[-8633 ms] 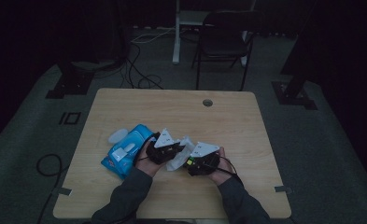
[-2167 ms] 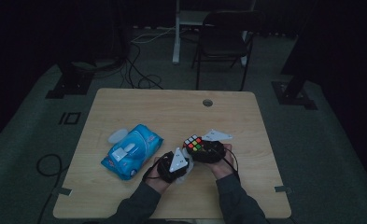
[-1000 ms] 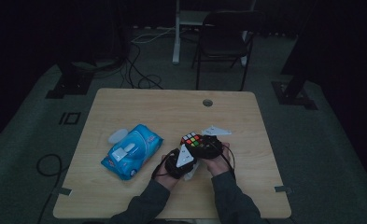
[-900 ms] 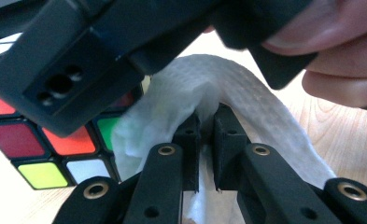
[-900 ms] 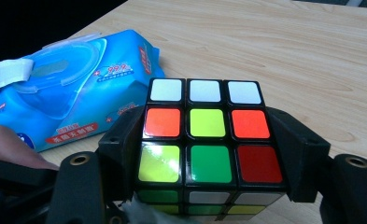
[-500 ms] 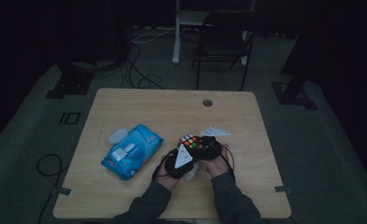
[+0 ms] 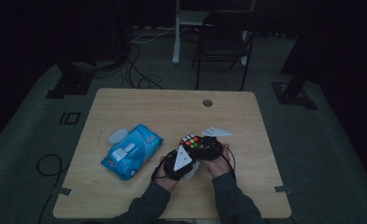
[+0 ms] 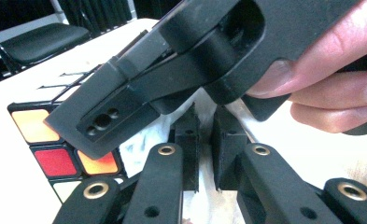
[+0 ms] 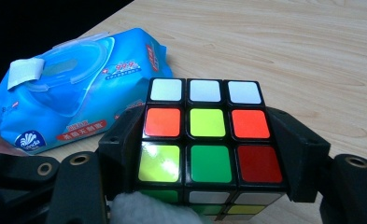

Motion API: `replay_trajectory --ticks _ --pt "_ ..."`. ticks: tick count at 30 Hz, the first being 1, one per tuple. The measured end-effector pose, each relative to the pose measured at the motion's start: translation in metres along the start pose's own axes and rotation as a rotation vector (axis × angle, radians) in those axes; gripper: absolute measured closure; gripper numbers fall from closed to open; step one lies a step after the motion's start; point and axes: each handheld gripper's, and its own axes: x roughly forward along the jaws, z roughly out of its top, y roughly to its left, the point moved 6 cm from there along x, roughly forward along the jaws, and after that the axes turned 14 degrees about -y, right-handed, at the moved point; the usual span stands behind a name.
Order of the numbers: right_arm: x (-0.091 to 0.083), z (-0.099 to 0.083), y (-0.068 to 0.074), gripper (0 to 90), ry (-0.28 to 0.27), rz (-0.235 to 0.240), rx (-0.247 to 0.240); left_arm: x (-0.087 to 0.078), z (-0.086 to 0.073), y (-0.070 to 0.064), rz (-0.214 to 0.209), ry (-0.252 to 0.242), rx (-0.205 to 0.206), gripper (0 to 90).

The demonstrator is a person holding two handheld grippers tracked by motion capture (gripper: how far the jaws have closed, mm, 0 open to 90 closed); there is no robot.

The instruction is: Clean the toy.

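Note:
A Rubik's cube [image 9: 207, 135] with a white, orange, yellow, green and red top face is clamped between the jaws of my right gripper [image 9: 208, 140]. In the high view the cube [image 7: 191, 141] sits at the table's front middle, in my right gripper [image 7: 196, 143]. My left gripper [image 7: 181, 161] is just in front and to the left of it, shut on a white wipe [image 7: 195, 167]. In the left gripper view its jaws [image 8: 205, 140] pinch the wipe [image 8: 144, 135] against the cube [image 8: 45, 140], under the right gripper's black body [image 8: 172, 60].
A blue pack of wet wipes [image 7: 130, 150] lies left of the hands, with a white flap [image 7: 117, 136] beside it. The table [image 7: 172, 107] has a cable hole [image 7: 208, 102] at the back. A black chair [image 7: 228, 32] stands beyond the table.
Over the last second the hands barely moved. Earlier both grippers were close to the blue pack; they have shifted right, and the cube now sits in the right gripper.

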Motion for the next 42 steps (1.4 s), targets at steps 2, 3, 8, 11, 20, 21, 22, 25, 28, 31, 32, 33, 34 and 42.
replay_trajectory --ticks 2,3,8,11,20,21,22,25,28,31,32,33,34,42 --pt "0.000 -0.001 0.000 33.9 0.006 -0.008 -0.008 -0.001 0.002 0.000 0.001 -0.005 0.005 83.6" --pt "0.000 -0.002 0.000 33.9 0.007 -0.005 -0.003 -0.001 0.003 0.000 0.001 -0.007 0.008 83.7" --pt "-0.001 -0.002 0.000 33.9 0.005 -0.001 0.012 0.000 0.005 -0.001 0.001 -0.012 0.007 83.7" --pt "-0.002 0.000 0.003 34.0 0.001 0.012 0.028 0.002 0.006 -0.001 -0.001 -0.016 0.007 83.7" --pt "-0.004 0.004 0.006 33.9 -0.017 0.039 0.092 0.006 -0.001 -0.001 0.008 0.007 0.035 83.8" --pt "-0.004 0.004 0.006 33.9 -0.021 0.042 0.103 0.007 -0.004 -0.001 0.010 0.015 0.038 83.8" --pt "-0.005 0.006 0.006 33.9 -0.026 0.044 0.109 0.007 -0.005 -0.001 0.010 0.018 0.036 83.7" --pt "-0.005 0.008 0.005 33.9 -0.036 0.038 0.114 0.008 -0.010 -0.001 0.012 0.033 0.037 83.8" --pt "-0.006 0.009 0.004 33.9 -0.042 0.037 0.121 0.008 -0.010 -0.001 0.012 0.035 0.038 83.8" --pt "-0.006 0.009 0.004 33.9 -0.045 0.039 0.127 0.008 -0.009 -0.001 0.014 0.029 0.031 83.8" --pt "-0.006 0.009 0.004 33.9 -0.046 0.038 0.127 0.007 -0.008 -0.001 0.013 0.025 0.028 83.7" --pt "-0.006 0.009 0.003 33.9 -0.045 0.038 0.125 0.007 -0.006 -0.001 0.014 0.019 0.028 83.7" --pt "-0.006 0.009 0.003 34.0 -0.042 0.037 0.126 0.006 -0.005 -0.001 0.015 0.013 0.028 83.7" --pt "-0.008 0.010 -0.001 33.9 -0.052 0.025 0.137 0.002 -0.001 -0.001 0.015 0.009 0.043 83.6"
